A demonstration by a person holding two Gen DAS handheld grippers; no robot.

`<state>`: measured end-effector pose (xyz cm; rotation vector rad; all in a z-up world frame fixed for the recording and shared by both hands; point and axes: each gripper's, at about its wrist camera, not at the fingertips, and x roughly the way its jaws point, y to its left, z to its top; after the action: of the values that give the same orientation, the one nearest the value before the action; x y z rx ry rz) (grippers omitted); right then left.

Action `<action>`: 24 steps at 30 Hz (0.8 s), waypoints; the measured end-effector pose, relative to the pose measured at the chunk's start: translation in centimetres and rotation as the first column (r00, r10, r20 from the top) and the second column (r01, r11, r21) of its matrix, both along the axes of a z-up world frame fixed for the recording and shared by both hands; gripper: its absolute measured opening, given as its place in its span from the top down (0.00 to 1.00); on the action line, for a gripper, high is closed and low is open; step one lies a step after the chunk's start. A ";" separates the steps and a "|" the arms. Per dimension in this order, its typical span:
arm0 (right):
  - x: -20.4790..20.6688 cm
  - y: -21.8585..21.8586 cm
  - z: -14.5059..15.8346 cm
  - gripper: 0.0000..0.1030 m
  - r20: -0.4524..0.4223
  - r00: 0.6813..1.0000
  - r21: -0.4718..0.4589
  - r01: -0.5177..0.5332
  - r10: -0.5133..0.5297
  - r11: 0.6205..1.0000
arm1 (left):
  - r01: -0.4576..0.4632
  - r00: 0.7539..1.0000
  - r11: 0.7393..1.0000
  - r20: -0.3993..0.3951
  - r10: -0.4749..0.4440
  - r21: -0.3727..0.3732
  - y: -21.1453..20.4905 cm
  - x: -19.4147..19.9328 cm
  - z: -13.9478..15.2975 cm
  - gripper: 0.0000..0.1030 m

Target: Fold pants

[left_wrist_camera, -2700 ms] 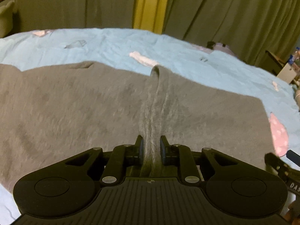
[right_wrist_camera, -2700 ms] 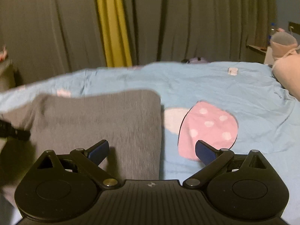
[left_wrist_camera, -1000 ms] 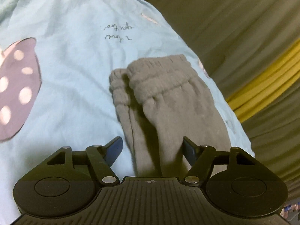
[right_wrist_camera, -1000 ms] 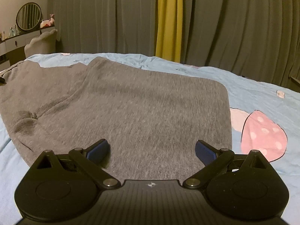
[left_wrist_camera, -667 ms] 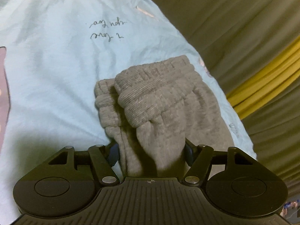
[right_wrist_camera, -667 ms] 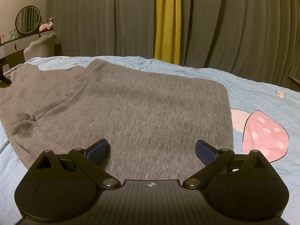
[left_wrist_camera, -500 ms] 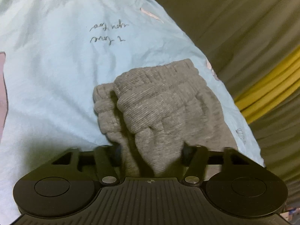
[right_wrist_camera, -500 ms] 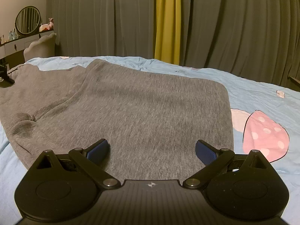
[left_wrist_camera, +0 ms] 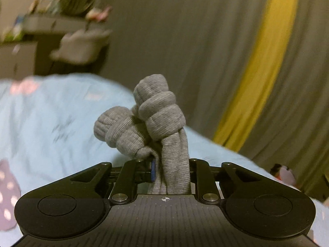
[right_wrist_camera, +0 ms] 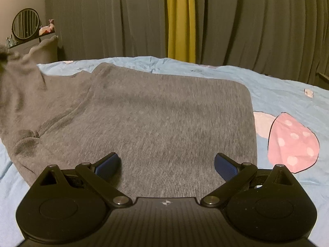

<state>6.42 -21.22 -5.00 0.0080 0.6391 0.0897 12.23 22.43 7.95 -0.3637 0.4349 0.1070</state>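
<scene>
The grey knit pants (right_wrist_camera: 144, 119) lie folded lengthwise across the blue bedsheet (right_wrist_camera: 287, 94). Their two ribbed leg cuffs (left_wrist_camera: 158, 115) stand bunched up in front of my left gripper (left_wrist_camera: 171, 168), whose jaws are closing and press on the grey fabric just below the cuffs. That end is raised off the bed; in the right wrist view it shows as a blurred lifted corner (right_wrist_camera: 18, 72) at far left. My right gripper (right_wrist_camera: 166, 162) hovers open over the near edge of the pants with nothing between its fingers.
Dark curtains with a yellow strip (right_wrist_camera: 181, 20) hang behind the bed. A round mirror (right_wrist_camera: 25, 23) and a shelf with small items stand at the left. A pink spotted print (right_wrist_camera: 294, 142) marks the sheet right of the pants.
My left gripper closed on the leg cuffs and lifted them off the bed, rolling and swinging toward the room. The right gripper stayed where it was, open.
</scene>
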 end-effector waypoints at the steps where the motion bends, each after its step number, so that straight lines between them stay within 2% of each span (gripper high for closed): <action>1: 0.1 -0.1 0.1 0.04 -0.012 1.000 0.002 -0.005 0.005 1.000 | 0.027 0.999 0.999 0.025 -0.028 0.031 -1.3 -0.4 1.0 0.79; 3: 0.3 -0.3 0.5 0.04 -0.033 0.999 0.018 -0.005 0.006 1.000 | 0.108 0.991 0.991 0.075 -0.114 0.082 -4.3 -1.1 2.9 0.79; 6: 0.2 -1.3 1.1 0.04 -0.023 0.999 0.100 0.032 -0.030 0.995 | 0.220 0.964 0.965 0.119 -0.237 0.142 -9.1 -2.3 4.9 0.79; 8: -0.1 -2.6 1.7 0.04 -0.001 0.997 0.188 0.077 -0.078 0.979 | 0.315 0.931 0.935 0.138 -0.337 0.160 -12.7 -3.2 5.5 0.79; 11: -0.6 -5.1 2.4 0.04 0.026 0.989 0.352 0.130 -0.148 0.927 | 0.462 0.864 0.867 0.127 -0.488 0.189 -18.9 -4.7 5.0 0.79; 13: -0.8 -6.6 2.7 0.04 0.029 0.984 0.449 0.142 -0.173 0.882 | 0.542 0.821 0.812 0.071 -0.567 0.215 -23.7 -5.6 3.1 0.79; 14: -1.0 -7.3 2.7 0.04 0.030 0.983 0.496 0.145 -0.184 0.856 | 0.580 0.799 0.780 0.019 -0.600 0.236 -26.1 -5.9 1.7 0.79; 16: -1.2 -8.7 2.8 0.05 0.026 0.978 0.568 0.157 -0.208 0.808 | 0.618 0.776 0.728 -0.082 -0.626 0.297 -30.3 -6.4 -1.7 0.78; 17: -1.4 -9.5 2.7 0.07 0.019 0.973 0.596 0.174 -0.230 0.784 | 0.637 0.763 0.693 -0.144 -0.630 0.339 -32.3 -6.8 -3.8 0.78; 19: -1.6 -10.7 2.5 0.13 0.000 0.964 0.634 0.207 -0.267 0.745 | 0.661 0.748 0.650 -0.255 -0.613 0.375 -34.9 -7.0 -7.5 0.77; 21: -1.7 -11.6 2.1 0.18 -0.034 0.954 0.642 0.250 -0.299 0.725 | 0.667 0.744 0.627 -0.332 -0.580 0.402 -35.8 -7.2 -9.7 0.72; 22: -1.7 -11.9 1.9 0.18 -0.044 0.953 0.662 0.252 -0.299 0.706 | 0.671 0.740 0.607 -0.344 -0.577 0.425 -35.9 -7.9 -10.2 0.65; 23: -1.8 -12.2 1.8 0.19 -0.050 0.955 0.688 0.246 -0.294 0.683 | 0.681 0.729 0.576 -0.351 -0.588 0.452 -35.7 -8.6 -10.3 0.59; 24: -1.7 -12.4 1.9 0.19 -0.049 0.958 0.706 0.234 -0.283 0.668 | 0.694 0.716 0.557 -0.354 -0.602 0.456 -35.1 -9.6 -10.1 0.43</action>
<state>4.74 -33.62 -3.10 0.8517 0.4968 0.0540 2.67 -12.65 -2.12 0.4270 0.6516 -0.4768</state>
